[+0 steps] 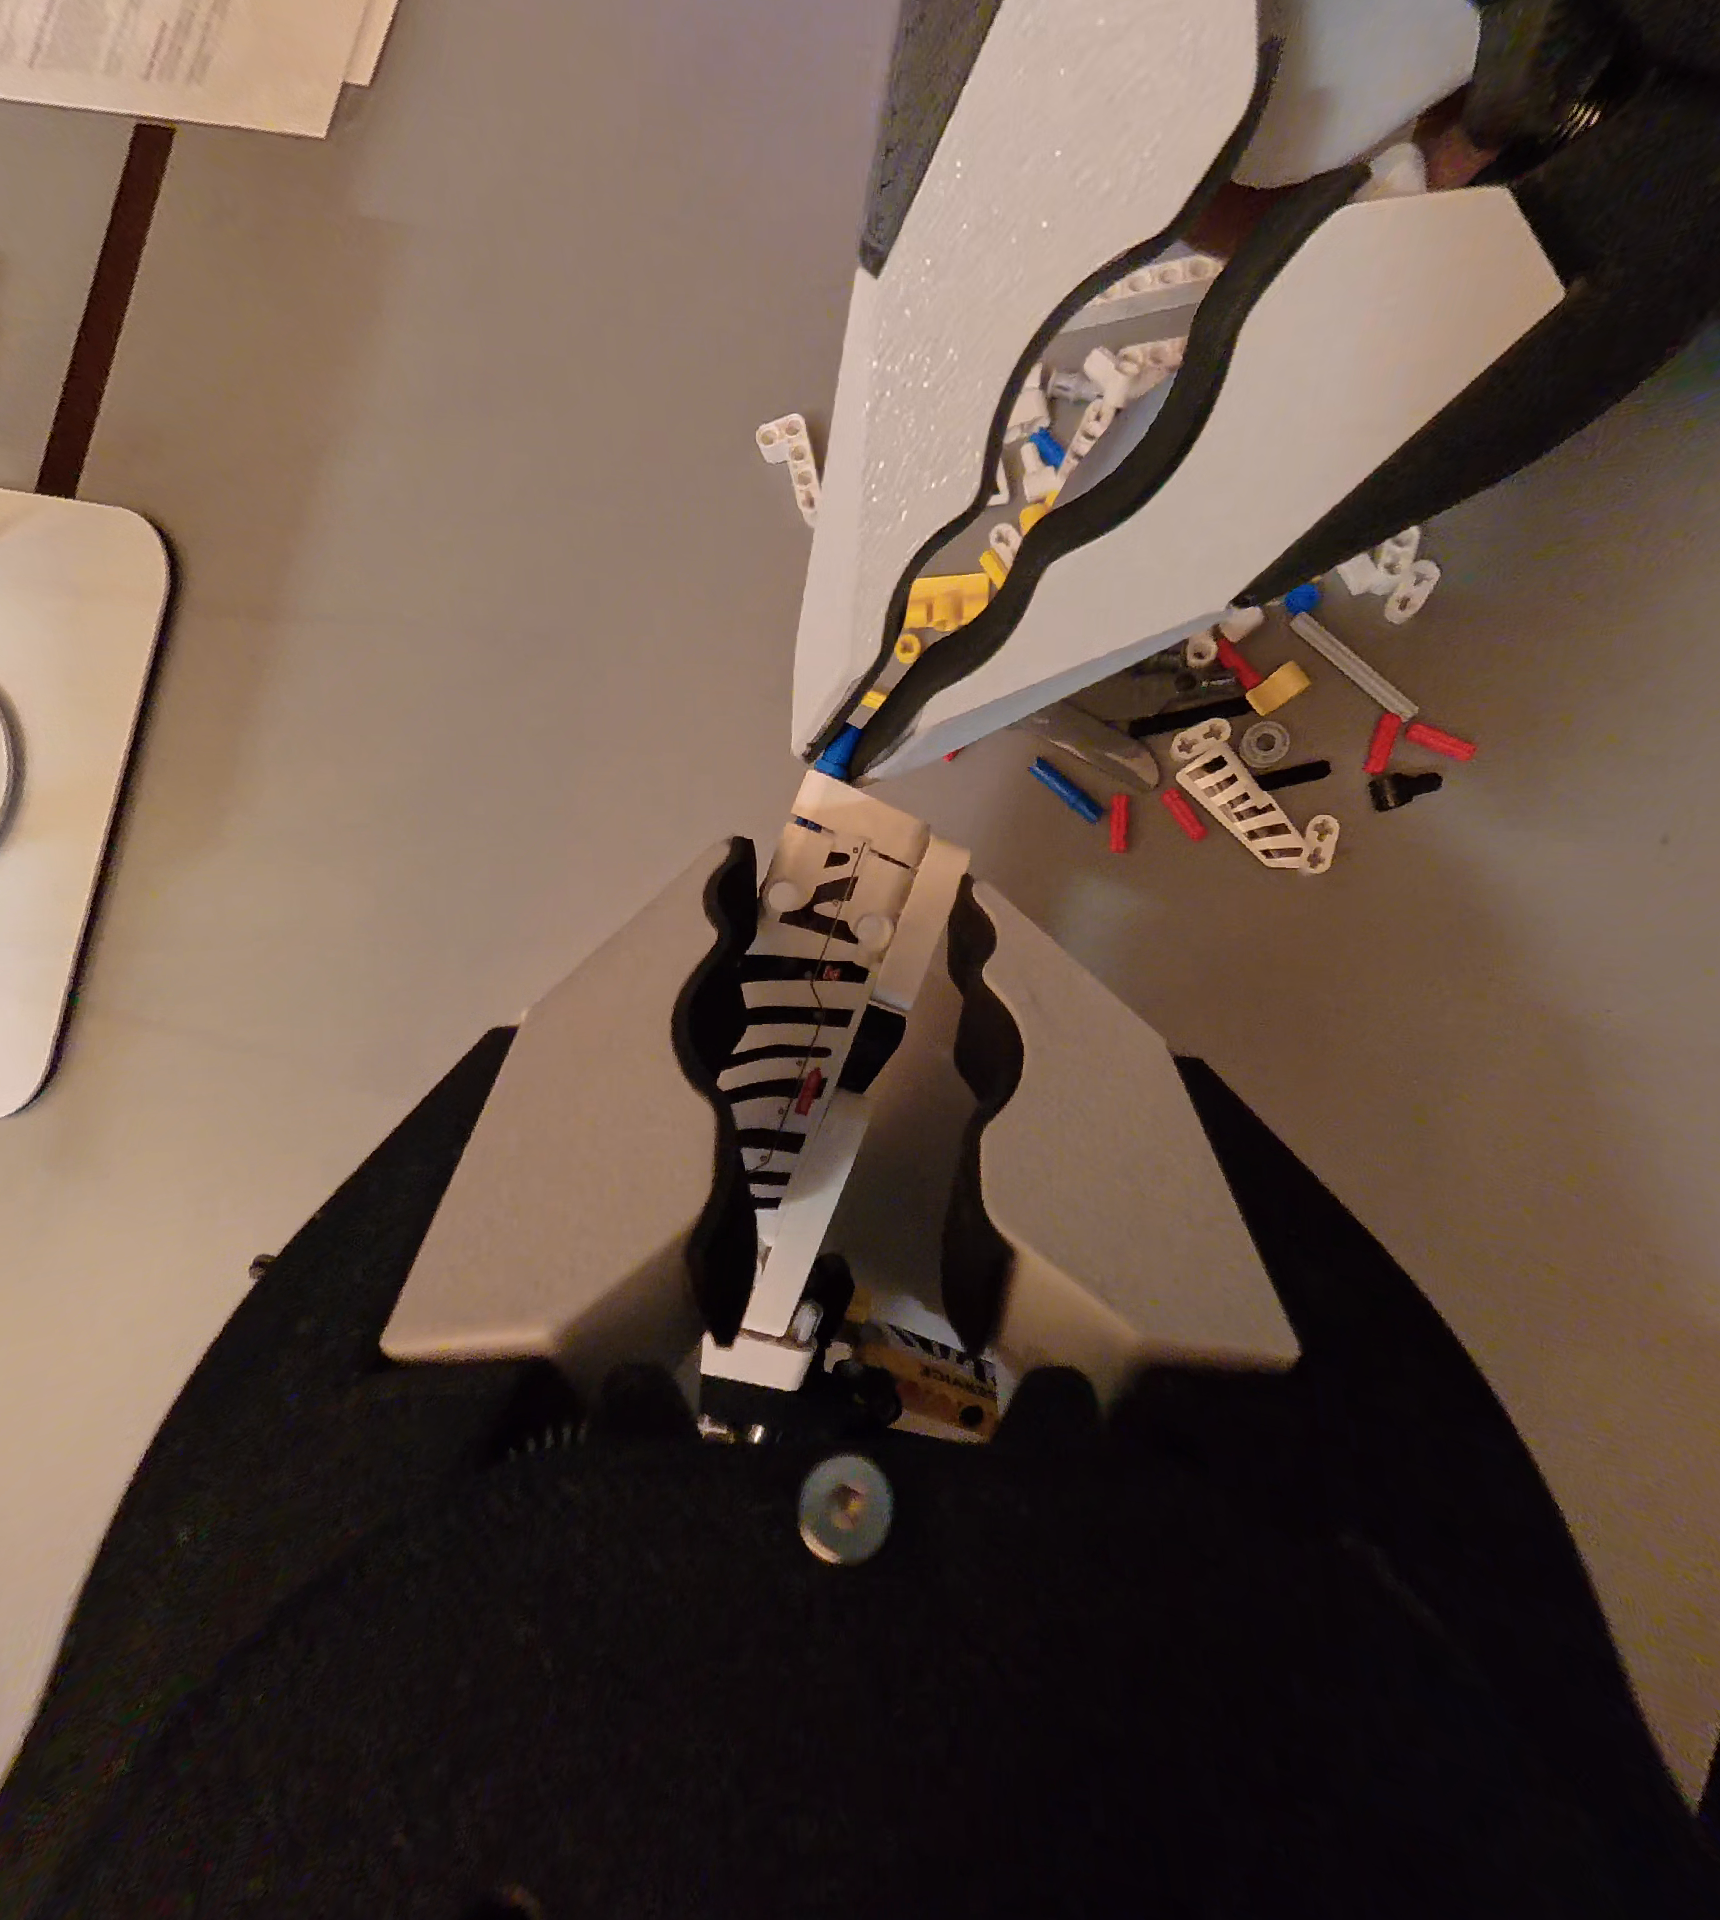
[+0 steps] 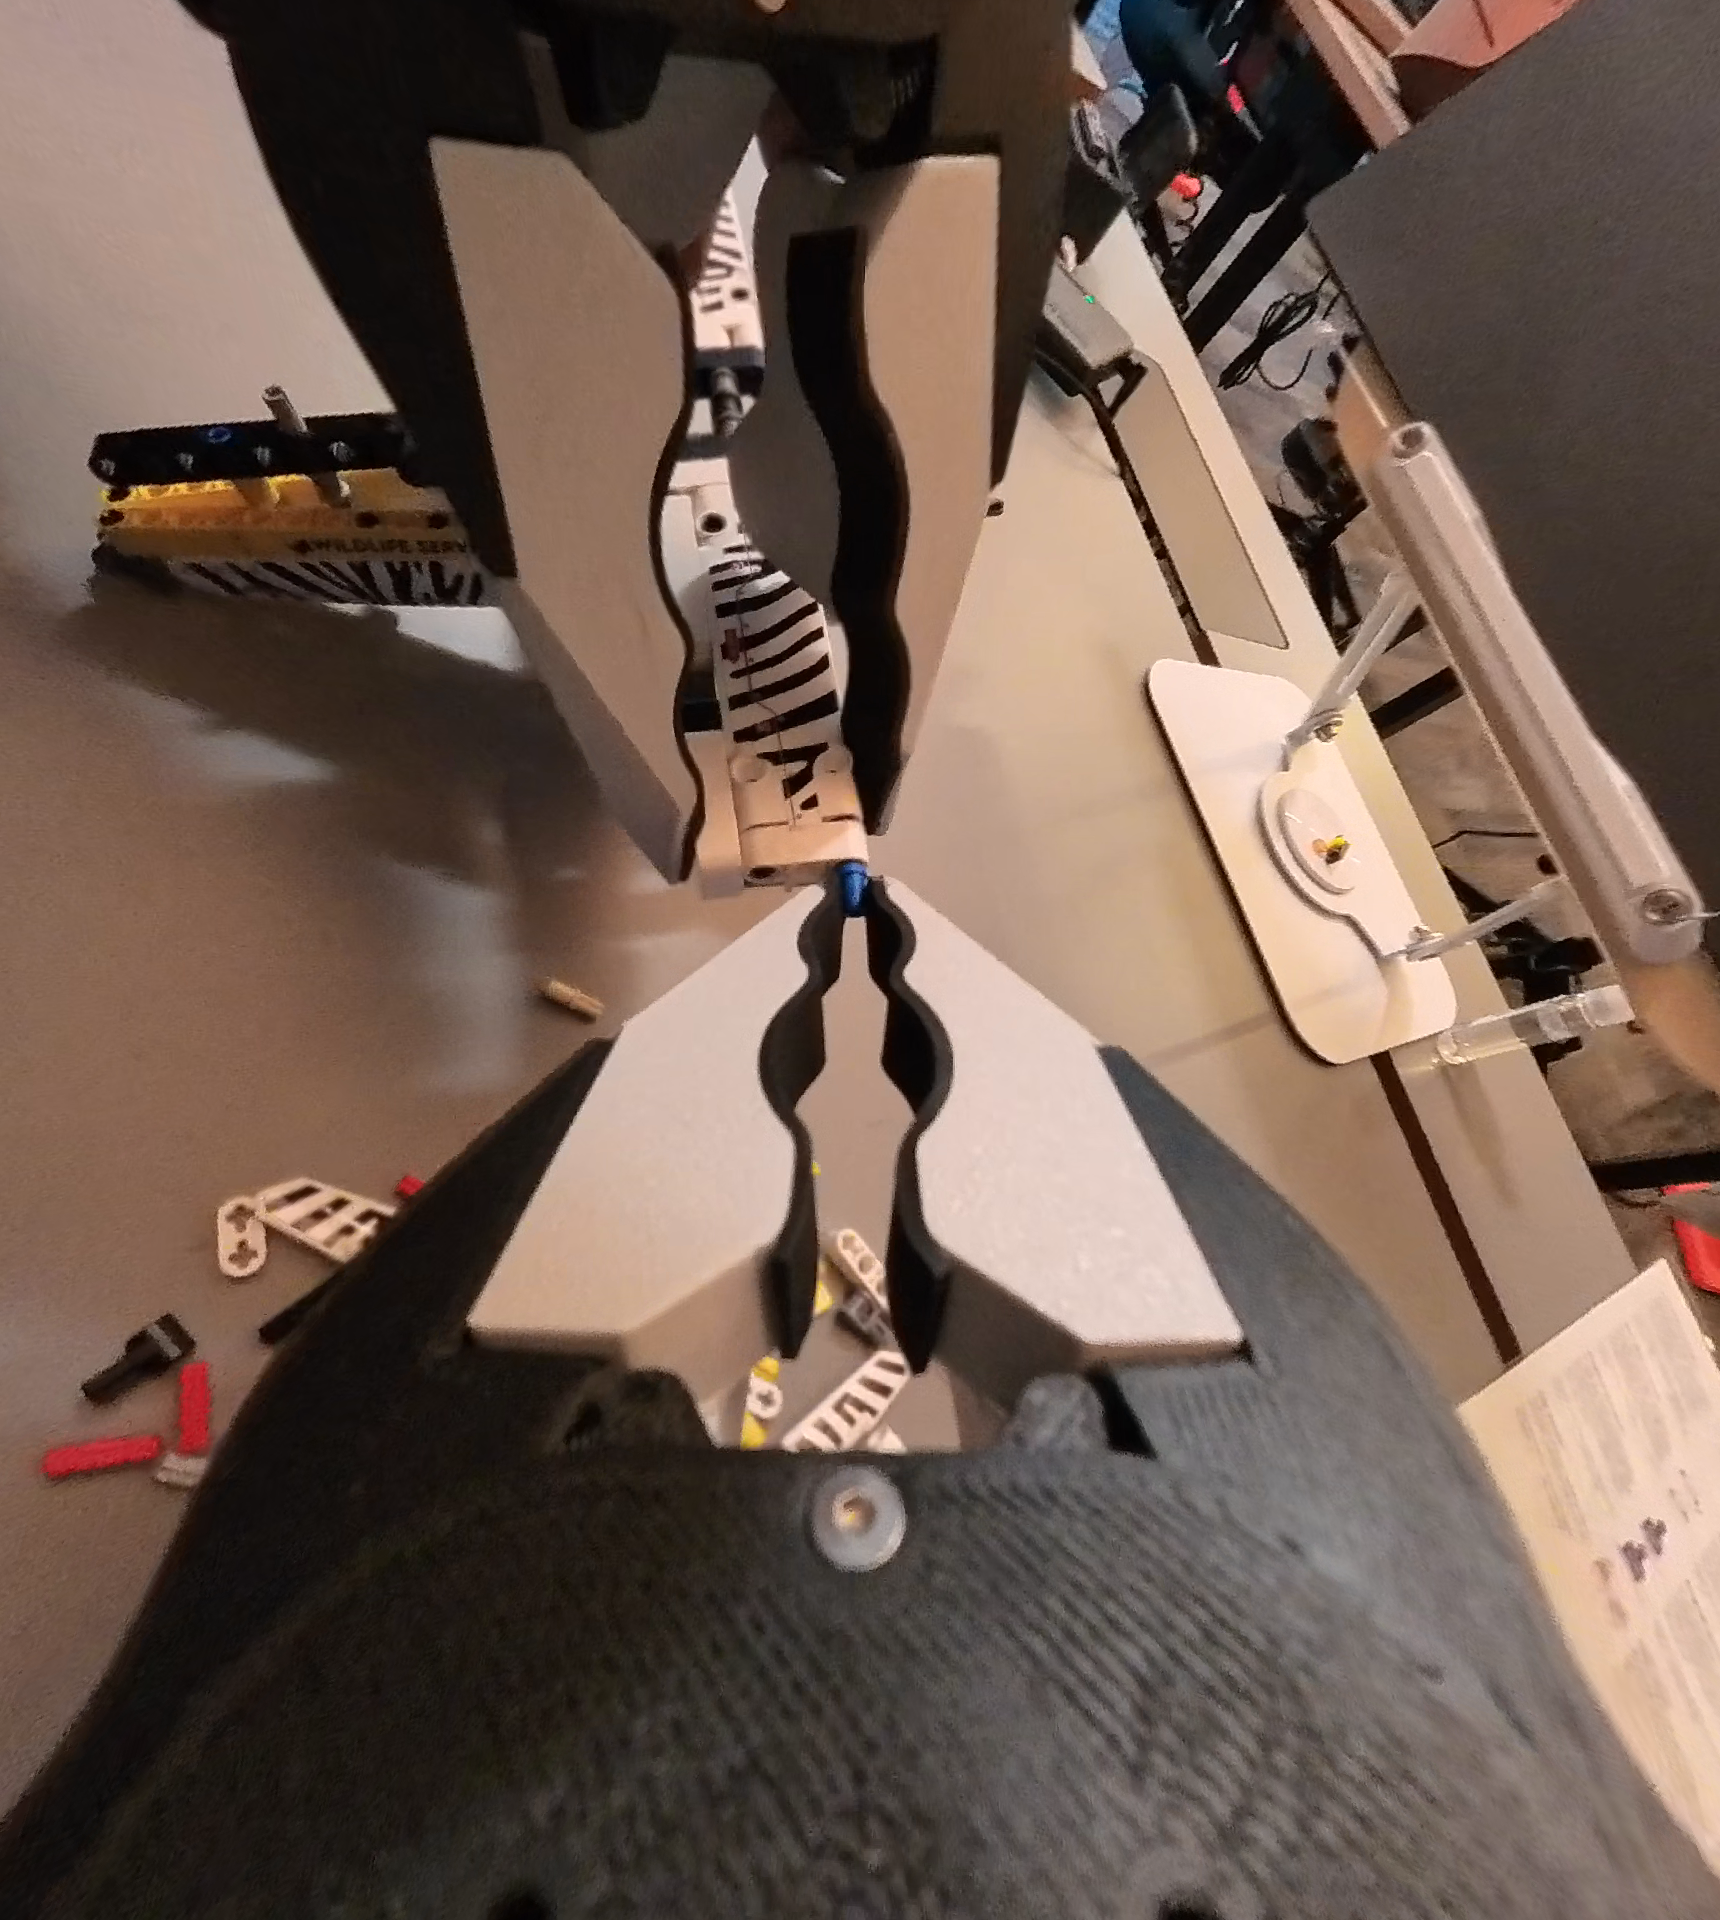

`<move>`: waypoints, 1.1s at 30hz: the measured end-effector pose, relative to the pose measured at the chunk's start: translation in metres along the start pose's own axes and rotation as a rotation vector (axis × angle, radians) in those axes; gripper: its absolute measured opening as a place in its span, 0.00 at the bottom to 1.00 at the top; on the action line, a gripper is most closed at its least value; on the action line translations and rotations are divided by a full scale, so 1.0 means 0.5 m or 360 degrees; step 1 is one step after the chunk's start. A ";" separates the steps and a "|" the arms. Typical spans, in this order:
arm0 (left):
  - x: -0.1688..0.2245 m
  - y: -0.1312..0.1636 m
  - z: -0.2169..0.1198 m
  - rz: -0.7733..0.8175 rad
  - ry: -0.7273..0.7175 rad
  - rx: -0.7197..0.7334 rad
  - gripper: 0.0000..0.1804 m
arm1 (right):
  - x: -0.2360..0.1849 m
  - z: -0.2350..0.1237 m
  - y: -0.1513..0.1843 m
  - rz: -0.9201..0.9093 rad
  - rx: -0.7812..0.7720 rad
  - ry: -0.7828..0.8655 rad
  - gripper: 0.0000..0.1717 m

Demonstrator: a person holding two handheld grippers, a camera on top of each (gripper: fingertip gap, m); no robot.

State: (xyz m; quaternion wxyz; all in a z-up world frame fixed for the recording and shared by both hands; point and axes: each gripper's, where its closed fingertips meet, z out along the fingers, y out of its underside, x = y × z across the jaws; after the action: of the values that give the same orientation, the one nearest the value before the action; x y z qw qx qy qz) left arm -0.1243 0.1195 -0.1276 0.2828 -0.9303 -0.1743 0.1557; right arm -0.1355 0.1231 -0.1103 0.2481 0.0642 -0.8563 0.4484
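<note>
On a grey tabletop (image 1: 420,520), the left gripper (image 1: 840,883) clamps a white, zebra-striped toy block assembly (image 1: 814,997). The right gripper (image 2: 848,902) pinches a small blue peg (image 2: 848,888) at its fingertips, the peg touching the assembly's end. Loose red, white and black toy parts (image 1: 1251,769) lie scattered nearby.

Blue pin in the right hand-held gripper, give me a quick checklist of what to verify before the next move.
1. Right hand-held gripper pinching the blue pin at its fingertips: ok.
2. Left hand-held gripper clamped on the zebra-striped white brick assembly: ok.
3. Pin tip at the assembly's end face: ok, touching or nearly so.
4. Pin lined up with a hole: cannot tell.
5. Pin straight in the fingertips: cannot tell.
6. Loose pieces lying apart from both grippers: ok.
</note>
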 end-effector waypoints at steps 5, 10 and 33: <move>0.014 0.011 -0.009 0.0032 0.0027 -0.0010 0.20 | -0.018 -0.004 -0.007 0.0051 0.0060 -0.0011 0.02; 0.028 0.014 -0.011 0.0029 0.0057 0.0004 0.20 | -0.032 -0.009 -0.007 0.0039 0.0036 -0.0017 0.01; 0.116 0.039 -0.044 0.0046 0.0229 -0.0004 0.20 | -0.121 -0.049 -0.031 0.0218 0.0139 -0.0089 0.01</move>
State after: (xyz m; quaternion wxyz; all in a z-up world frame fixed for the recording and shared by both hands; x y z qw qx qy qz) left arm -0.0593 0.1180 -0.1327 0.2911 -0.9419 -0.1402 0.0922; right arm -0.0689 0.1266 -0.1162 0.1897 0.0289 -0.8449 0.4993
